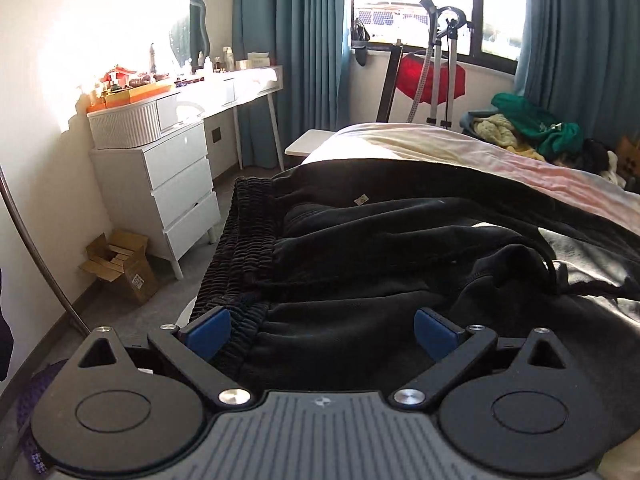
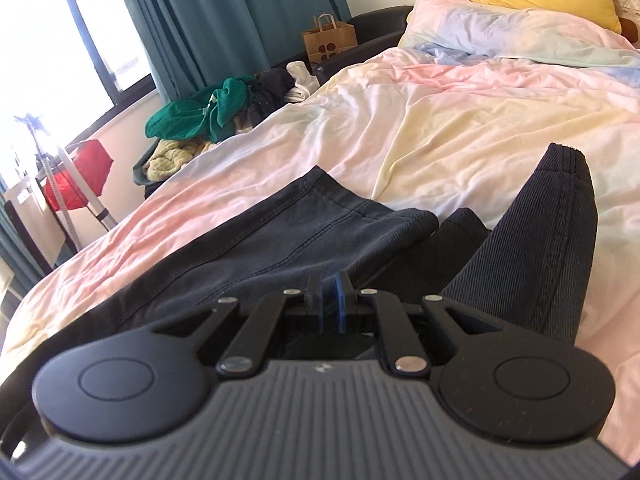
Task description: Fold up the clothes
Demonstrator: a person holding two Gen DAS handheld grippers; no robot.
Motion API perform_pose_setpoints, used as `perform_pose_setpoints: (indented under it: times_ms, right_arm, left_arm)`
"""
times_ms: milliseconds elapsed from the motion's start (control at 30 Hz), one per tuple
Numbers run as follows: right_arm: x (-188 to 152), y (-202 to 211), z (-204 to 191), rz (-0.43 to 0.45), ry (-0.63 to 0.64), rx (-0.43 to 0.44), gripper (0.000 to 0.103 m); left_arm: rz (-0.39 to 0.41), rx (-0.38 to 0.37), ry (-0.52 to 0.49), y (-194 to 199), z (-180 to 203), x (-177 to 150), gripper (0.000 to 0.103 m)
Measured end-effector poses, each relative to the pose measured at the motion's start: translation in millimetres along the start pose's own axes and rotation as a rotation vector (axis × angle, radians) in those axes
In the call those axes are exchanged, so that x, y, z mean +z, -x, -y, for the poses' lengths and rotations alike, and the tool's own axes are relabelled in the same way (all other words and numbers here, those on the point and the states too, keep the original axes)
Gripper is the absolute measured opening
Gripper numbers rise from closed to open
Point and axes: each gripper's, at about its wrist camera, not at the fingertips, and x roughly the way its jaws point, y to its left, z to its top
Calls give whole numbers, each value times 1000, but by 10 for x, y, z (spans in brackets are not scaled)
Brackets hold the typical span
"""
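Jaws apart on the left gripper (image 1: 322, 330) over the elastic waistband (image 1: 240, 248) of black trousers (image 1: 380, 248); jaws all but together on the right gripper (image 2: 329, 294), pinching nothing discernible above the dark legs (image 2: 280, 240). Soft, limp, middling-weight cloth, best taken at waistband and hems. Spread across a pastel-quilted bed (image 2: 440, 128); beyond, white drawers (image 1: 168, 192), teal curtains (image 1: 308, 40).

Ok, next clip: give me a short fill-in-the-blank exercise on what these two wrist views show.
1. The left gripper has its jaws ____ over the black trousers.
2. The right gripper has its jaws ____.
3. The black trousers lie on the ____.
4. The paper bag beside the bed is ____ in colour.

Missing words: open; shut; bed; brown
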Motion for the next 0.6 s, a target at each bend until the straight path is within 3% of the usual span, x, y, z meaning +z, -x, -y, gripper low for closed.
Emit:
perform_pose_setpoints:
  times_ms: [100, 167, 233, 300, 333, 400, 500, 600]
  right_arm:
    - [-67, 175, 16, 9, 107, -6, 11]
    - [-80, 311, 86, 73, 151, -74, 13]
    - [-61, 432, 226, 129, 123, -132, 31]
    - [-23, 516, 409, 170, 29, -160, 66]
    - [-5, 548, 502, 189, -23, -169, 72]
    - [9, 573, 687, 210, -135, -220, 75]
    - [-9, 447, 956, 173, -272, -303, 75]
    - [-61, 261, 1104, 110, -307, -303, 75]
  left_arm:
    - [5, -14, 20, -57, -5, -14, 100]
    - [12, -19, 47, -77, -51, -4, 101]
    - [13, -43, 81, -102, -78, 13, 101]
    - [11, -53, 128, -135, -135, 34, 102]
    - [2, -51, 160, -157, -183, 46, 102]
    - [-16, -46, 225, -199, -279, 70, 102]
    - [-14, -33, 345, -174, -483, 53, 102]
    - [19, 4, 472, -77, -704, 15, 102]
